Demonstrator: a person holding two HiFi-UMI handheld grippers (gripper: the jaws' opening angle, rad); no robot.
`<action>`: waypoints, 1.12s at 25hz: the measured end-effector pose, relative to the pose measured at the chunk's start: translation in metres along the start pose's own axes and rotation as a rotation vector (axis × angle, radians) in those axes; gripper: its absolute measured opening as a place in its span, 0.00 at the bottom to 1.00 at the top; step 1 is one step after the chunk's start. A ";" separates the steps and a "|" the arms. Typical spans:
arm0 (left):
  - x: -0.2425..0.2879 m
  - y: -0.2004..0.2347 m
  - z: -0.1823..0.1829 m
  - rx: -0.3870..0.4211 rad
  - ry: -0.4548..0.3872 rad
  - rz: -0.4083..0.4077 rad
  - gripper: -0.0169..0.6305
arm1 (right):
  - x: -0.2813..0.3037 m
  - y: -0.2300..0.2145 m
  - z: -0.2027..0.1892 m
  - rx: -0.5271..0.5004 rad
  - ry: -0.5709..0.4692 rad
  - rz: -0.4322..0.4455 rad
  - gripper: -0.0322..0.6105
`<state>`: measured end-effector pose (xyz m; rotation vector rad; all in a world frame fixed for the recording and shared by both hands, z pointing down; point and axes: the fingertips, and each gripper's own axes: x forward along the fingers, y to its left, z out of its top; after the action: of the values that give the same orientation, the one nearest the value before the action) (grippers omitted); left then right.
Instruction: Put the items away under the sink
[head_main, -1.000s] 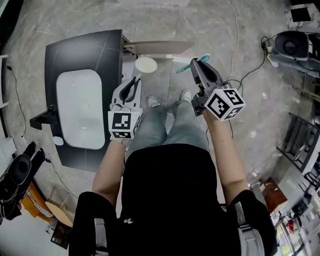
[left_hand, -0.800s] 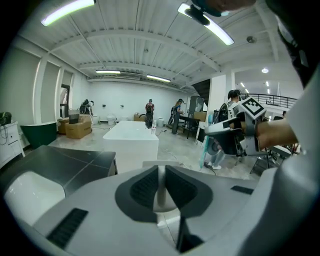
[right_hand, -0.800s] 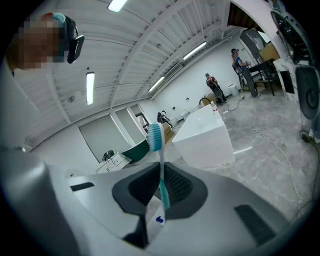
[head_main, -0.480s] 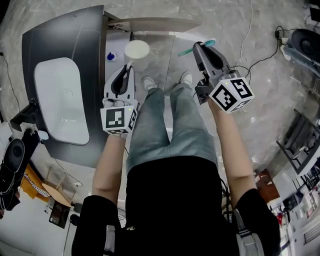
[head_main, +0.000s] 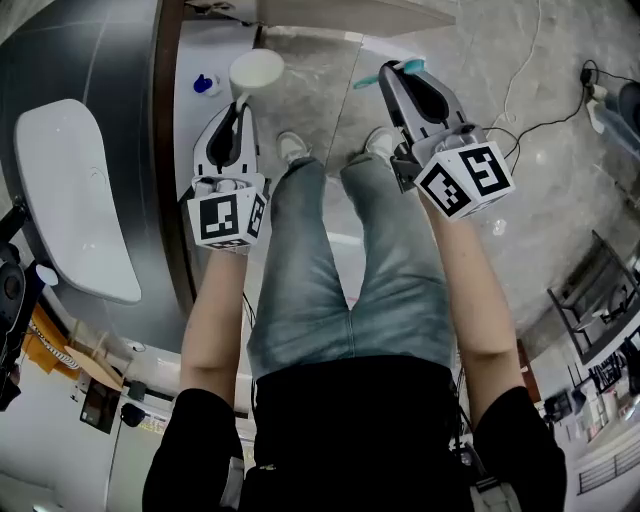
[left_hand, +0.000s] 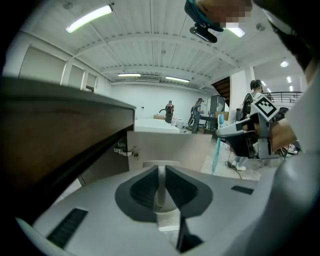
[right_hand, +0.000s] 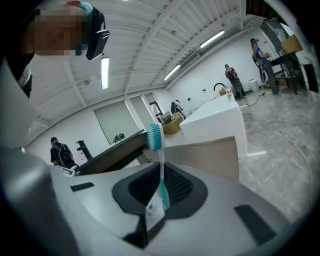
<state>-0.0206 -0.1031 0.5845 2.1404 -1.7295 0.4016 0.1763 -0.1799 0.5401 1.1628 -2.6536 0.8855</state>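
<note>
My left gripper (head_main: 240, 108) is shut on the rim of a white cup (head_main: 257, 70), which sticks out past its tips towards the opening under the vanity. In the left gripper view the cup (left_hand: 161, 164) sits pinched between the dark pads of the gripper (left_hand: 160, 182). My right gripper (head_main: 392, 72) is shut on a teal and white toothbrush (head_main: 410, 66) with a paper tag. In the right gripper view the toothbrush (right_hand: 155, 138) stands bristles up out of the gripper (right_hand: 159, 192). Both grippers hang low beside the person's knees.
The dark vanity top (head_main: 120, 80) with its white sink (head_main: 70, 190) lies at the left. An open cabinet door (head_main: 350, 14) juts out at the top, seen also as a beige panel (left_hand: 170, 147). A small blue item (head_main: 205, 84) lies inside the opening. Cables cross the floor at the right.
Both grippers have come down, with the cup and the toothbrush still in them. The person has sunk lower, and the vanity now fills more of the left side.
</note>
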 end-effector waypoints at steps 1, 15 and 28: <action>0.004 0.004 -0.012 -0.004 0.000 0.012 0.12 | 0.006 -0.001 -0.011 -0.016 0.009 0.009 0.12; 0.061 0.075 -0.162 -0.053 0.014 0.168 0.12 | 0.085 -0.020 -0.124 -0.091 0.060 0.128 0.12; 0.140 0.142 -0.238 -0.100 -0.034 0.322 0.12 | 0.117 -0.051 -0.190 -0.188 0.147 0.202 0.12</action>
<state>-0.1291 -0.1460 0.8722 1.8122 -2.0738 0.3539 0.1064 -0.1771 0.7577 0.7688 -2.6960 0.6995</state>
